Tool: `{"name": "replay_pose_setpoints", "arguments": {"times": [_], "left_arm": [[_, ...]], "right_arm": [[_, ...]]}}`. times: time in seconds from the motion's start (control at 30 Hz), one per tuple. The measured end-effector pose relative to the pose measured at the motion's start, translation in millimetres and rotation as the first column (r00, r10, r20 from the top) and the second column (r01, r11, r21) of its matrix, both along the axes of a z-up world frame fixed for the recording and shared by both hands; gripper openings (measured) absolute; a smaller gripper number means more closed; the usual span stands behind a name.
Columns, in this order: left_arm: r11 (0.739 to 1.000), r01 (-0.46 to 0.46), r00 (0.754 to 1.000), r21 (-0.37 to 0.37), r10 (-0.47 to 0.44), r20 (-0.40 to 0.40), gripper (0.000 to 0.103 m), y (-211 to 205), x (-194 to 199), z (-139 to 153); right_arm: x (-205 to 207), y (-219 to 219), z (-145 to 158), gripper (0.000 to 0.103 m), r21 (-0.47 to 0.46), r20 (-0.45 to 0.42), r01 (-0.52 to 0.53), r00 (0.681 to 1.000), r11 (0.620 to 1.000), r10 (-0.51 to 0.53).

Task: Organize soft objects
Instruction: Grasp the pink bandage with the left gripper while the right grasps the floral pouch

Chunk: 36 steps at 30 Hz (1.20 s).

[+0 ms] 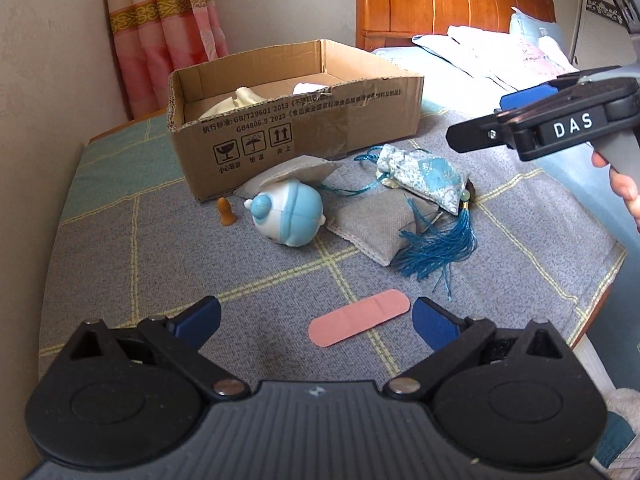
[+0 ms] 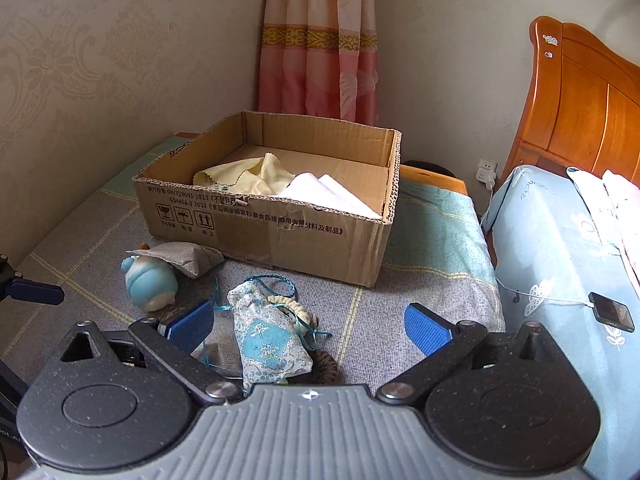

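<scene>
The left gripper is wide open, with a pink bandage lying flat between its fingers. The right gripper is wide open too, above a blue pouch. Near the cardboard box lie a blue toy and a gray pillow. Two cloths sit inside the box.

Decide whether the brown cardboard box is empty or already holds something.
Not empty: the brown cardboard box holds a pale yellow cloth and a white folded cloth on its floor.
</scene>
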<state>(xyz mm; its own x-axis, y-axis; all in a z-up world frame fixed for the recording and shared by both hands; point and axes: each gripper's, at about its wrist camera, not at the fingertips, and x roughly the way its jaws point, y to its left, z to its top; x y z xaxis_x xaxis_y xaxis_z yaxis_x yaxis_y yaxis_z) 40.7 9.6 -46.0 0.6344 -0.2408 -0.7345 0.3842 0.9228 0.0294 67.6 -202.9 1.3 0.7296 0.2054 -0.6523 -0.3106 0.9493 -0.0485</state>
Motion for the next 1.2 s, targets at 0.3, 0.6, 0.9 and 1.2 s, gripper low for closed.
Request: {"name": "replay_pose_setpoints", "arguments": {"times": [0.3, 0.6, 0.9, 1.2], "left_arm": [[0.995, 0.025, 0.999, 0.097, -0.021, -0.041, 0.103, -10, 10, -20], [0.995, 0.036, 0.999, 0.095, -0.033, -0.029, 0.099, -13, 29, -20], [0.954, 0.299, 0.947, -0.001, -0.296, -0.123, 0.096, -31, 17, -21], [0.939, 0.343, 0.925, -0.039, -0.344, -0.163, 0.072, -29, 6, -14]], "right_arm": [[-14, -11, 0, 0.103, 0.067, -0.001, 0.021, 1.000, 0.998, -0.021], [-21, -10, -1, 0.103, 0.073, -0.011, 0.028, 1.000, 0.997, -0.027], [-24, -14, -4, 0.103, 0.098, -0.026, 0.041, 0.999, 0.994, -0.039], [-27, -12, -10, 0.103, 0.097, -0.052, -0.014, 0.998, 0.995, 0.019]]}}
